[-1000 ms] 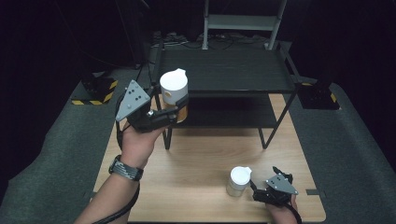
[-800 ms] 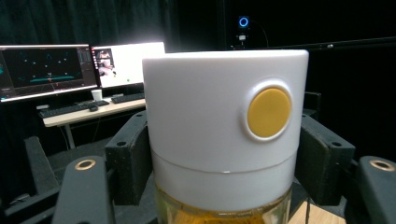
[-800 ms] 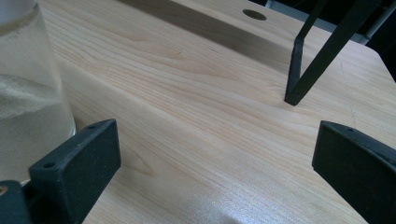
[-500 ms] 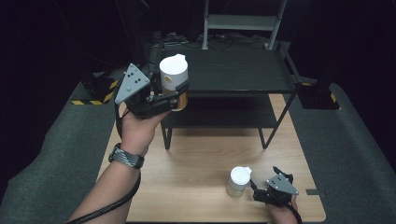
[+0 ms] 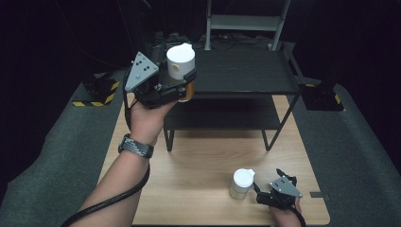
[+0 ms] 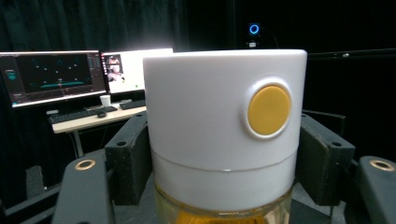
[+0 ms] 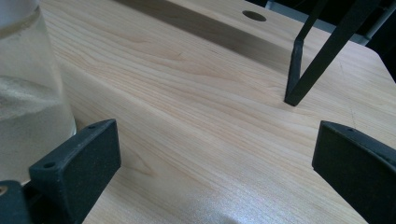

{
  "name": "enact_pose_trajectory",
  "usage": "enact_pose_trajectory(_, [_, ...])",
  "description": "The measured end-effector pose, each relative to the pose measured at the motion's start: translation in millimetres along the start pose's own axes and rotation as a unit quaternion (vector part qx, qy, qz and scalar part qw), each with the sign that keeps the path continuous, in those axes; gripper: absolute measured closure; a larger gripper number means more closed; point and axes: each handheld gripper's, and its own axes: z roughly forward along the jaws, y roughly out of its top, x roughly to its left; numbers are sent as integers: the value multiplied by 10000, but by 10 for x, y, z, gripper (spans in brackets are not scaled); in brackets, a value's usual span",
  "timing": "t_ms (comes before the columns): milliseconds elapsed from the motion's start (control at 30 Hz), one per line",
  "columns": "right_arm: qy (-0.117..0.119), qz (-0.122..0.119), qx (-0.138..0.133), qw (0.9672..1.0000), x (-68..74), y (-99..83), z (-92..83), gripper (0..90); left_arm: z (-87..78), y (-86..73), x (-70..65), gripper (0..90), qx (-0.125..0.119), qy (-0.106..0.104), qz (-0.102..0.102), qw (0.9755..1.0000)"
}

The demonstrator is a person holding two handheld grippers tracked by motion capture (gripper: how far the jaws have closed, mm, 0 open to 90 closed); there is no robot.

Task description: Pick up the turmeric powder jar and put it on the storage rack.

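The high view is looking down over the table (image 5: pixel 198 156); each gripper view is peering closely along its own jaws, the right one sharing that tabletop (image 7: pixel 196 102).

Your wooden desk (image 5: pixel 198 156) carries a black shelf rack (image 5: pixel 246 71) at its far side; nearer you stands a white-lidded jar (image 5: pixel 241 183).

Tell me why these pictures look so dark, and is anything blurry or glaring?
High view: the lit wooden table sits amid black surroundings. Left gripper view: the white-capped jar is sharp, the bright monitors behind it washed out. Right gripper view: the glass jar at the edge is soft.
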Motion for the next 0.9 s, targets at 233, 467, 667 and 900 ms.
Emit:
enact_pose_trajectory(233, [-1,-5,-20,10000,0,-7,-3,5,160,32,-6,302,86,134,9,9999])
enact_pose_trajectory(467, [3,13,-28,10000,-5,-10,-6,5,298,47,5,301,94,236,9,9997])
enact_pose_trajectory(667, [0,37,-56,10000,-8,-21,-10,5,414,33,21,301,118,334,-75,9993])
enact_pose_trajectory(900, [0,31,-56,10000,-8,-21,-9,5,527,-9,38,302,150,409,-144,9989])
